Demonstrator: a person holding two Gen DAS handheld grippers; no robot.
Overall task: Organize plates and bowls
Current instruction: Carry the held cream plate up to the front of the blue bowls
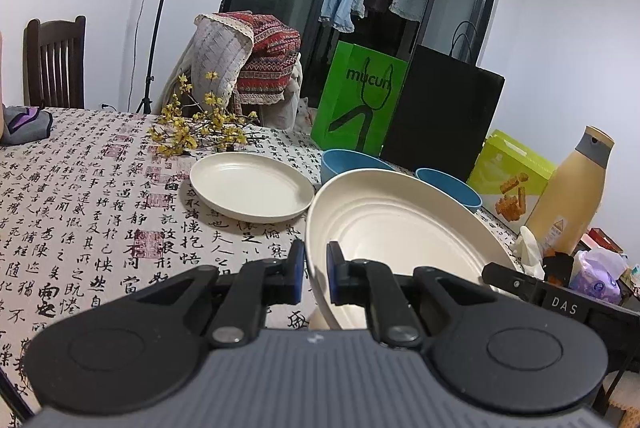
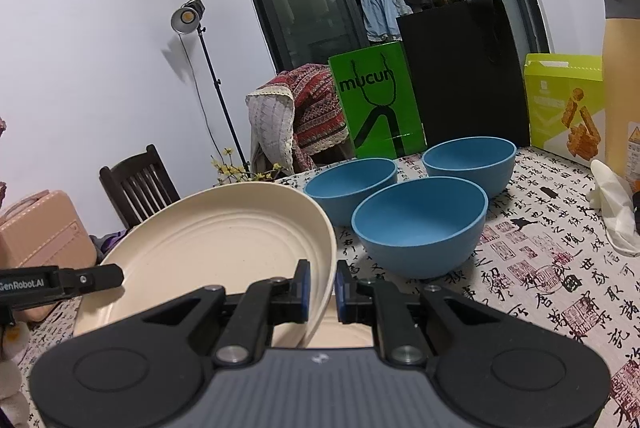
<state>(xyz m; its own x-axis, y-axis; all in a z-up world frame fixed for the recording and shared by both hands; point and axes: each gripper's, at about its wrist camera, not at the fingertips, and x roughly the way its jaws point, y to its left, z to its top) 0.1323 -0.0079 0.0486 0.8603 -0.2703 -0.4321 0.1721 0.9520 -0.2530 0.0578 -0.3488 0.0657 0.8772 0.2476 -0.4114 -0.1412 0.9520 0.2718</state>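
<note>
The left gripper (image 1: 316,270) pinches the near left rim of a cream plate (image 1: 400,228), its blue-padded jaws pressed onto the thin edge. The right gripper (image 2: 322,288) pinches the opposite rim of the same cream plate (image 2: 216,248). The plate is held between the two, tilted, above the table (image 1: 80,207). Its near portion is cut off behind both gripper bodies. A second pale surface shows directly beneath it in both views (whether another plate lies there cannot be told).

The plate is round, matte, with shallow concentric ridges in the well. A matching second plate (image 1: 252,185) lies flat on the cloth further back, apart from the held one.

Three blue bowls stand together on the right side: near bowl (image 2: 420,224), left rear bowl (image 2: 352,183) and right rear bowl (image 2: 470,159). All are deep, smooth and matte. In the left wrist view only two show, and the held plate partly hides them.

The tablecloth is pale with black calligraphy and red seals. A tan bottle (image 2: 622,75) with grey cap is cut off at the frame edge. A green bag (image 2: 376,99) stands behind the bowls.
</note>
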